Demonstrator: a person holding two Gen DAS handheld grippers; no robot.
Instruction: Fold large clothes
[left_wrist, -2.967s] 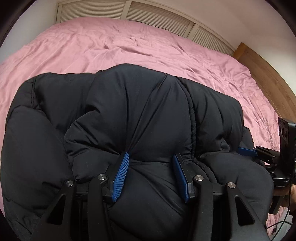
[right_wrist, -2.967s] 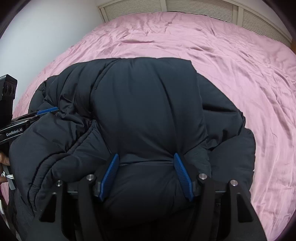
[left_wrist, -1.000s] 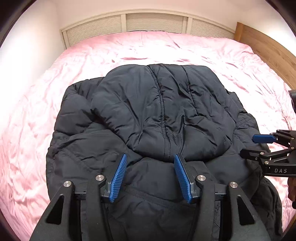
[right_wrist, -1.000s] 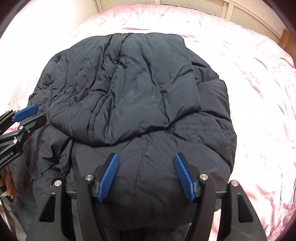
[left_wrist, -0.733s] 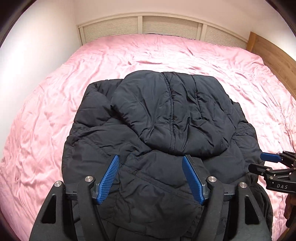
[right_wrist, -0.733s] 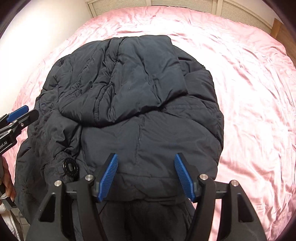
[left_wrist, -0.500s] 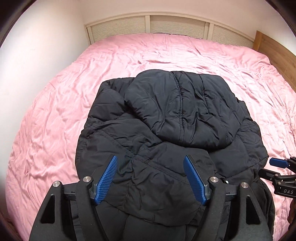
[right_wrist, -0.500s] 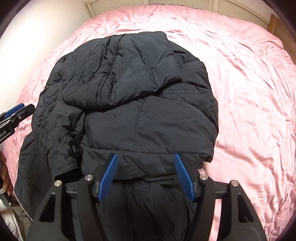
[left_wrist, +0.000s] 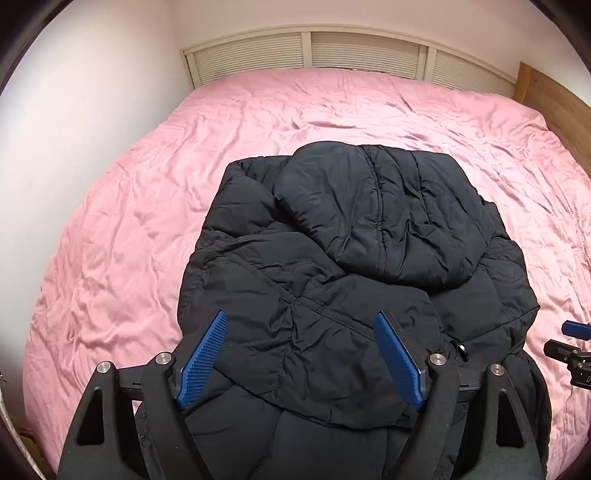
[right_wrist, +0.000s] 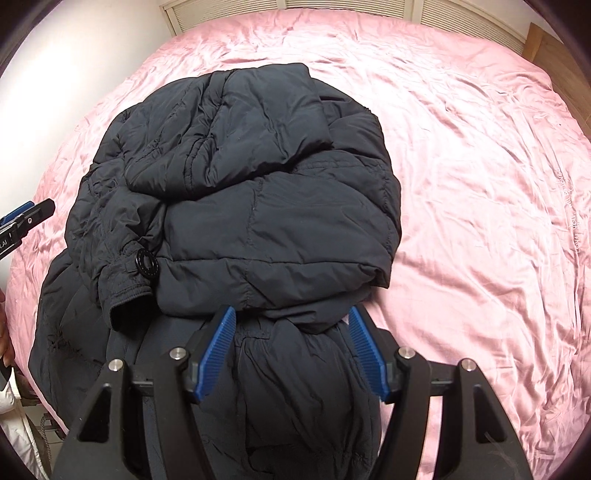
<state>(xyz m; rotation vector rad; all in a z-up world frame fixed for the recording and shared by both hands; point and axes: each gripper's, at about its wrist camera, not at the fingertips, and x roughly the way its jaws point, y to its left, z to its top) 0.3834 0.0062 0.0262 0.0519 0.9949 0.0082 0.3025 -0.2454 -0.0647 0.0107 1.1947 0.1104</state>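
– Jacket (left_wrist: 354, 266) first: where does it lie? 
– On the pink bed (left_wrist: 147, 192), near the edge closest to the cameras, with its lowest part running out of sight under both sets of tongs. It is a black puffer, bunched into a rough mound.

– How much folding looks done? 
– A fair part, I'd judge. The hood (left_wrist: 384, 206) is turned down over the body, and a padded panel is laid across the middle. In the right wrist view a sleeve cuff (right_wrist: 125, 291) with a round black button (right_wrist: 147, 263) sits tucked against that panel.

– And what remains? 
– The bundle is lumpy and uneven, wider on one side. The near hem end is not yet brought up over the rest, so at least one more fold and some flattening seem due.

– The tongs? 
– Left tongs (left_wrist: 303, 365) stand wide apart above the near fabric, gripping nothing. Right tongs (right_wrist: 291, 354) are likewise spread, straddling a hump of jacket without pinching it.

– Any snag ahead? 
– Puffy filling may spring back once released.
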